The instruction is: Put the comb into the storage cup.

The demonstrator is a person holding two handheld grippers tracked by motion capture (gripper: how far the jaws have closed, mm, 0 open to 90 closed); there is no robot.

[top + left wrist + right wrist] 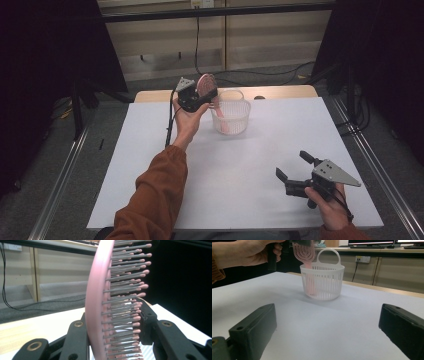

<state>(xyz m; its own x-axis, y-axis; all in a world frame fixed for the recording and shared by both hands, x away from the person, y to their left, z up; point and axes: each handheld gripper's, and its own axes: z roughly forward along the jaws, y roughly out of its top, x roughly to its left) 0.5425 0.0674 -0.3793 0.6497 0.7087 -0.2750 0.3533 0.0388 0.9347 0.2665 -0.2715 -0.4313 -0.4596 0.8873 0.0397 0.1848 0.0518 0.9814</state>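
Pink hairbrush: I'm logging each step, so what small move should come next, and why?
Probably open the left claw. It grips the pink hairbrush by its head, and the handle already reaches down inside the white basket, so releasing should drop it in.

dim, soft, slightly blurred frames

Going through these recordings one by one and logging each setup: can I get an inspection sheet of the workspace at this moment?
Surface: white table top, wooden edge at the far side.
Job's things: pink hairbrush, handle down inside the white slatted basket, head above the rim.
Clutter: nothing seen.
Grippers: left gripper shut on the hairbrush head, raised beside the basket; right gripper open, holding nothing, low over the near right of the table.
Cables: black cable trails from the left gripper; more cables on the floor behind the table.
Surroundings: dark curtains on both sides, pale wall panels behind, grey floor.
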